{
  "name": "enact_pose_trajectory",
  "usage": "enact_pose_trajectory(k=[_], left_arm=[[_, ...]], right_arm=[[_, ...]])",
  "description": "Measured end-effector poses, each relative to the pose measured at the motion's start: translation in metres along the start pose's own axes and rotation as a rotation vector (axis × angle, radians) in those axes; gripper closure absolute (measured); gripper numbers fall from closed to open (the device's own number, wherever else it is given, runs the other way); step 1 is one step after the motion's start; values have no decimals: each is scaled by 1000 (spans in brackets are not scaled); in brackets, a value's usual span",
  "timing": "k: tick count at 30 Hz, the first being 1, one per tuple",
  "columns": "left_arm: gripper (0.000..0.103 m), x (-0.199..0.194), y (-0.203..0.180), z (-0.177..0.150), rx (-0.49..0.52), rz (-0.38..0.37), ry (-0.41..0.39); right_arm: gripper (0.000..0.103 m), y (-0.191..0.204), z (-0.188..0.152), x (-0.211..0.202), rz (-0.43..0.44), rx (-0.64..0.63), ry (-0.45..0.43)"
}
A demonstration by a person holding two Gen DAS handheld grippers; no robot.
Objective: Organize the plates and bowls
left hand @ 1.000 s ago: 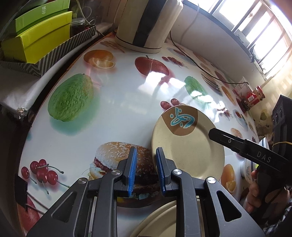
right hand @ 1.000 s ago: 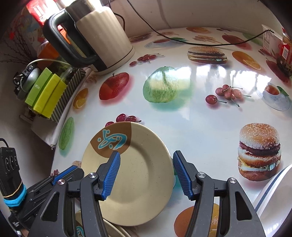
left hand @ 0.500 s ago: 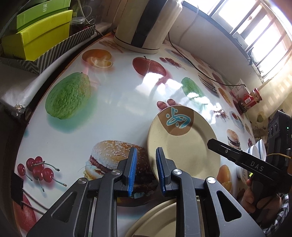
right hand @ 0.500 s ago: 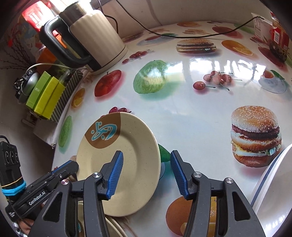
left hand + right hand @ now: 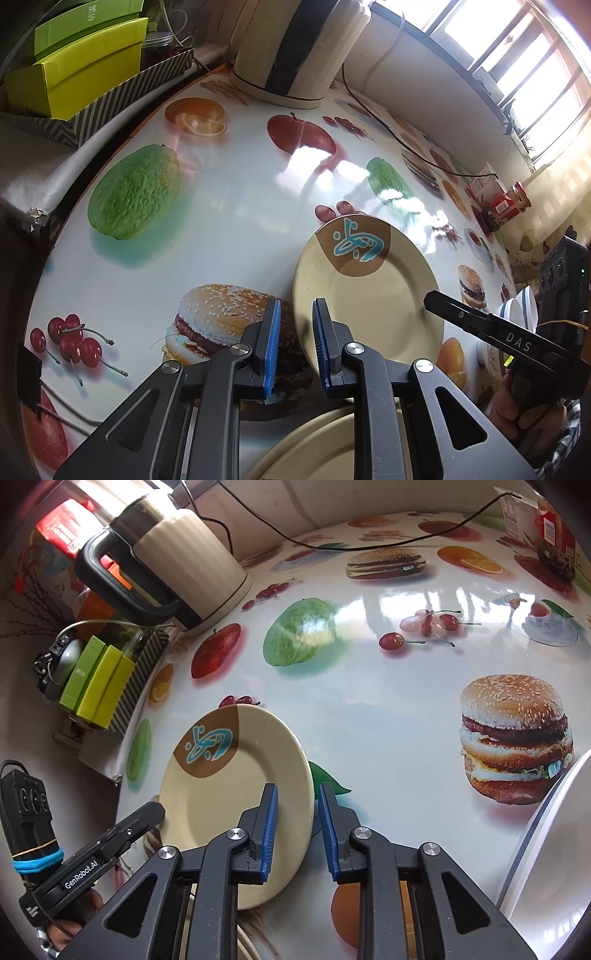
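A: Where does the plate [image 5: 236, 775] sit against the right gripper [image 5: 295, 830]?

B: Its right rim runs into the gap between the blue pads. In the right wrist view one pad [image 5: 269, 827] lies over the plate's face and the other stands off the rim at about 3 o'clock, on the table [image 5: 369, 709] side. So the rim is straddled, but the jaws stand apart with daylight on both sides: not clamped.

A: And the left gripper [image 5: 295, 347]?

B: Its pads are parted by a narrow gap, holding nothing. In its own view the plate's left edge lies at about 1 o'clock from the tips, very near; I cannot tell whether it touches.

A: Which one is better placed?

B: The right, I'd judge. It already brackets the rim; it only needs to close. The plate's body spreads away from it toward 10 o'clock, the brown patch with the blue mark at the far end.

A: Is the plate flat?

B: It seems tilted, with the near rim possibly resting on another plate [image 5: 317, 446] under the grippers, but I cannot be sure. A white bowl [image 5: 554, 849] shows at 4 o'clock, apart.
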State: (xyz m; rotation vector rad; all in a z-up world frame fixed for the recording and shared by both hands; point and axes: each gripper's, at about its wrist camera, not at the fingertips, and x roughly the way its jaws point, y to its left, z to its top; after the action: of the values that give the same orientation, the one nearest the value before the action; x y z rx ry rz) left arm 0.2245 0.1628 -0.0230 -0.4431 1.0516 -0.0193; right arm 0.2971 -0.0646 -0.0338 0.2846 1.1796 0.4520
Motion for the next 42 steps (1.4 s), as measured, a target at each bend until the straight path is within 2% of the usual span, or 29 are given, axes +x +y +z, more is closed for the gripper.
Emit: enact_pose_trajectory(k=[3, 10, 26, 42], left_arm=[[90, 0, 0, 0, -5, 3, -2], [95, 0, -1, 0, 6, 10, -6], [96, 1, -5, -1, 29, 26, -16], [96, -14, -8, 1, 47, 24, -56]], right_arm=[[87, -1, 0, -1, 1, 4, -2], [88, 0, 0, -1, 2, -1, -3], [88, 1, 0, -1, 3, -2, -5], [88, 7, 3, -16, 12, -25, -43]])
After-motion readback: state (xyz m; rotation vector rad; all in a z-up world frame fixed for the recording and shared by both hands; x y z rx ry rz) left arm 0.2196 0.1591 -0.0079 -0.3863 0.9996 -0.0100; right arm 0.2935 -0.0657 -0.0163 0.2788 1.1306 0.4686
